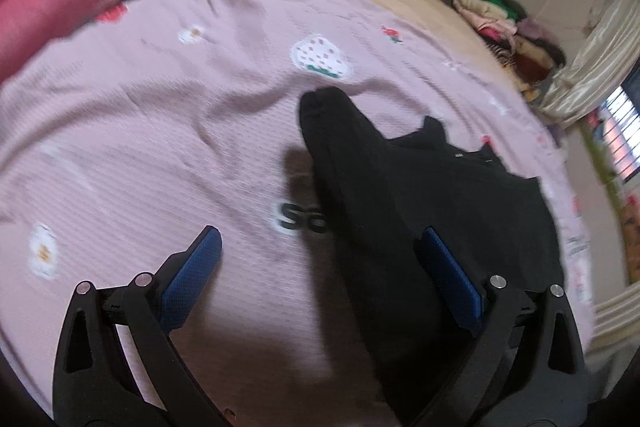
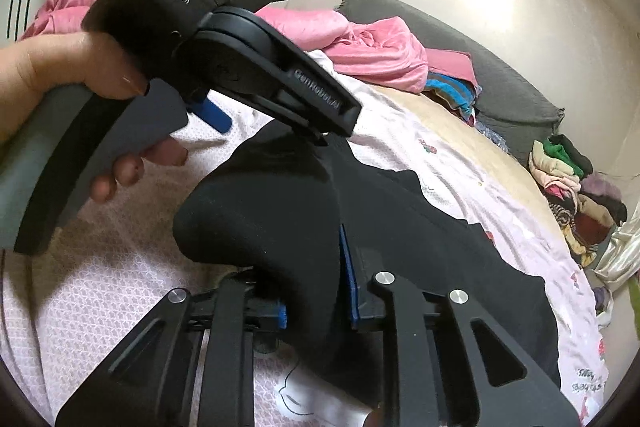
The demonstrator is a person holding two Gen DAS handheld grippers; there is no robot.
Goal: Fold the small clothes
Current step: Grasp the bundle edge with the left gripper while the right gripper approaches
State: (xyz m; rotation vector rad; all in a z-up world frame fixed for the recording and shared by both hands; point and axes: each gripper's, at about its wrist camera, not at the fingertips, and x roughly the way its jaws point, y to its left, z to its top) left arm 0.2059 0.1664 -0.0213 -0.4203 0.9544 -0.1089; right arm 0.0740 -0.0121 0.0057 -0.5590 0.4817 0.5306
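Lying on the pink bedspread (image 1: 140, 131) of a bed, the black garment (image 1: 432, 195) is crumpled, one narrow part stretching toward a white strawberry print (image 1: 322, 57) on the spread. The left tool (image 1: 320, 255) hovers over it, its blue pads (image 1: 450, 275) spread wide with nothing between them; the cloth passes under the right-hand pad. In the right wrist view, the right tool (image 2: 316, 291) is clenched on a raised fold of the black garment (image 2: 272, 227), which bulges up between its blue pads. A hand (image 2: 76, 67) grips the left tool's handle above the spread. Pink bedding (image 2: 372, 51) and a heap of mixed clothes (image 2: 576, 195) lie along the bed's far side.
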